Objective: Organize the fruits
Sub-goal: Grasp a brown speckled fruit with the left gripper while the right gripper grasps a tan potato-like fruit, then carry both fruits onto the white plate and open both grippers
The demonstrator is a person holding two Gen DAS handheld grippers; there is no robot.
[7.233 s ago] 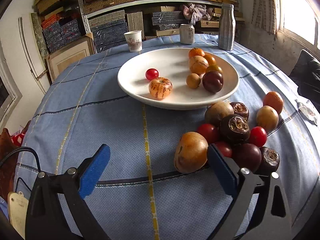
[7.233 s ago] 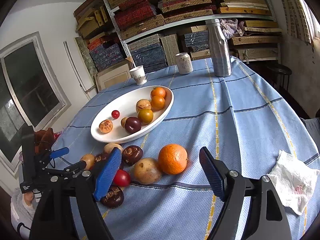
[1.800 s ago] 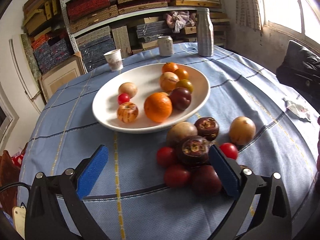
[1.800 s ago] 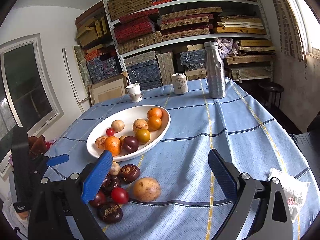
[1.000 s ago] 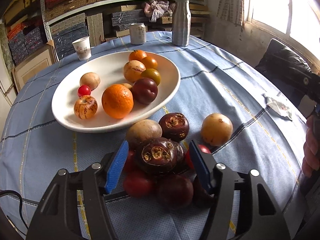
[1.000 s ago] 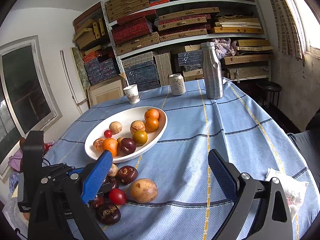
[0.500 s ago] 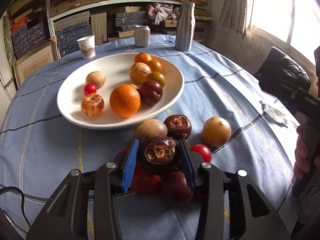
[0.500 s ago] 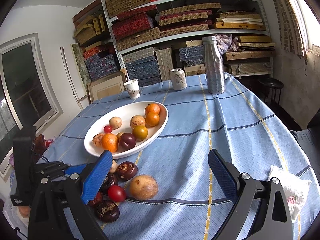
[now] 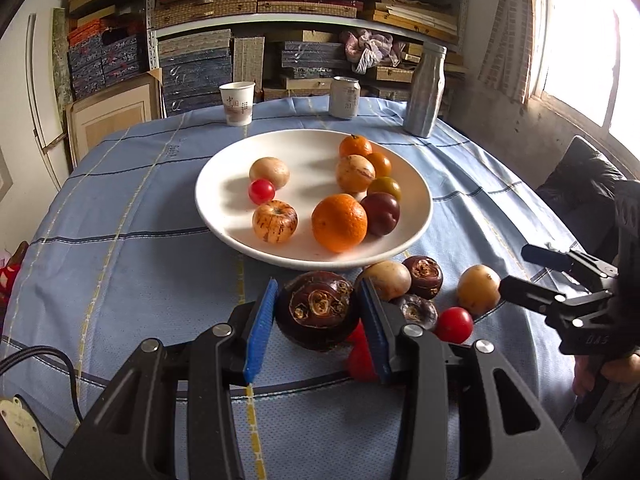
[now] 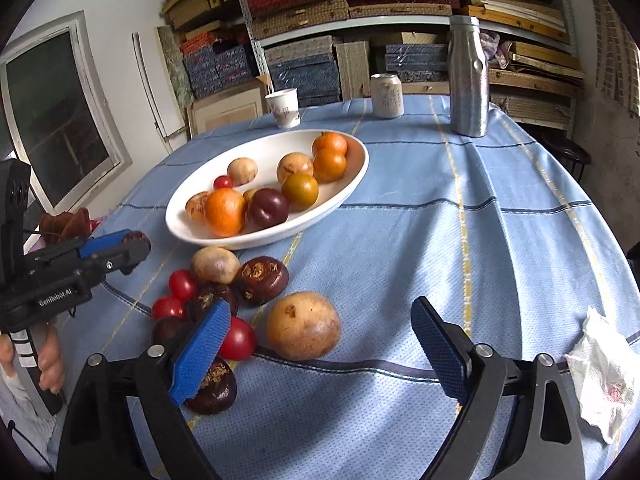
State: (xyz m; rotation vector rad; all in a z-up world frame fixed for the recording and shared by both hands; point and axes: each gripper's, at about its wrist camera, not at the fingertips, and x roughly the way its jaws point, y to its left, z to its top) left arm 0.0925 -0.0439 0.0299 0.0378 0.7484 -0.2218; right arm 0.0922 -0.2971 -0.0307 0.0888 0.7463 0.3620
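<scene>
Left gripper (image 9: 318, 320) clamped on dark mangosteen (image 9: 318, 310), lifted just short of white plate (image 9: 224, 220) for transfer. Right gripper (image 10: 320, 344) wide, idle over 1 tan fruit (image 10: 303, 325) near plate.

Loose fruits (image 10: 224, 280) crowd the plate's (image 10: 352, 184) near rim.

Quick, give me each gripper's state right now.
Left gripper: shut on the dark brown fruit, lifted near the white plate.
Right gripper: open, holding nothing.
</scene>
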